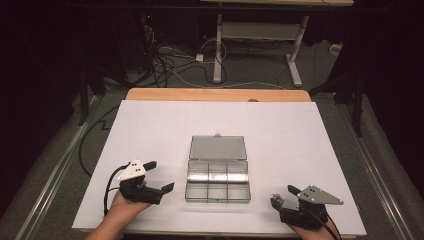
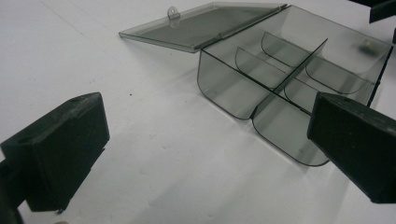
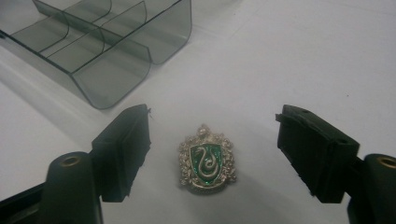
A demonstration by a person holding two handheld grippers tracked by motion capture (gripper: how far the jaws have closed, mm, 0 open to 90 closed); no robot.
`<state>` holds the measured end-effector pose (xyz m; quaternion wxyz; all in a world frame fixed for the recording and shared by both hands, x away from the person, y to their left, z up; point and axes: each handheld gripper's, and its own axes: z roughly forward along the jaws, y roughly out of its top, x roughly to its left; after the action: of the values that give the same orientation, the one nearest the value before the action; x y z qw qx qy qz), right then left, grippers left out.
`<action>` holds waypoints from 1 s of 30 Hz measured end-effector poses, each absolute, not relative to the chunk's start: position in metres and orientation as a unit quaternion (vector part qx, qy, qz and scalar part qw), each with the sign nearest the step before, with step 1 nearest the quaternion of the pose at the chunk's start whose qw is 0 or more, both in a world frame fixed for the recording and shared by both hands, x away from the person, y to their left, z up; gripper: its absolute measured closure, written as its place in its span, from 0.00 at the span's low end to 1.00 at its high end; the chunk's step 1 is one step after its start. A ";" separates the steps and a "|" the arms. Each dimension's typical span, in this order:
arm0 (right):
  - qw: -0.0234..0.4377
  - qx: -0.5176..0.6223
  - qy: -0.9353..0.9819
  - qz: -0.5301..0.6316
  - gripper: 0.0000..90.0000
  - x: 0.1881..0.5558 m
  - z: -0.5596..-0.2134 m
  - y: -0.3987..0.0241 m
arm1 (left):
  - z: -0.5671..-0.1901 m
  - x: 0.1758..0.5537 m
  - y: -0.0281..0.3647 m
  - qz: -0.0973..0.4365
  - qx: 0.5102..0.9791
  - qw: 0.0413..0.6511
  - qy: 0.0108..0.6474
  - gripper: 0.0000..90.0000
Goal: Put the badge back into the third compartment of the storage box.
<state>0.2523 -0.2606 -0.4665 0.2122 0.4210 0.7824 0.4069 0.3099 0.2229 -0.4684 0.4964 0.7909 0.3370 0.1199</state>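
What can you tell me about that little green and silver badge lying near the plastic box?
The badge is a small crest-shaped pin of silvery metal with ornate edging around a green enamel shield bearing a silver snake. It lies flat and face up on the white table cover, apart from the open clear box. It sits between the jaws of the right gripper, which stand either side without touching it.

Light falls from above on the white sheet (image 1: 150, 130), bright against a dark room from nine through three o'clock. The clear box (image 1: 218, 172) glints. Close jaws look soft, slightly blurred.
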 end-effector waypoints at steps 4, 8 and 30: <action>0.208 0.416 0.790 0.400 0.36 0.250 -0.465 -0.259 | -0.468 0.310 0.223 0.120 0.788 0.499 0.338 0.00; 0.208 0.411 0.799 0.386 0.41 0.248 -0.466 -0.257 | -0.469 0.312 0.221 0.116 0.792 0.496 0.336 0.00; 0.194 0.394 0.826 0.354 0.50 0.260 -0.480 -0.252 | -0.470 0.314 0.217 0.111 0.797 0.491 0.335 0.00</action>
<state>0.2599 -0.2515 -0.4803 0.1938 0.3943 0.8256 0.3542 0.3137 0.2170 -0.4703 0.4911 0.7965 0.3350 0.1106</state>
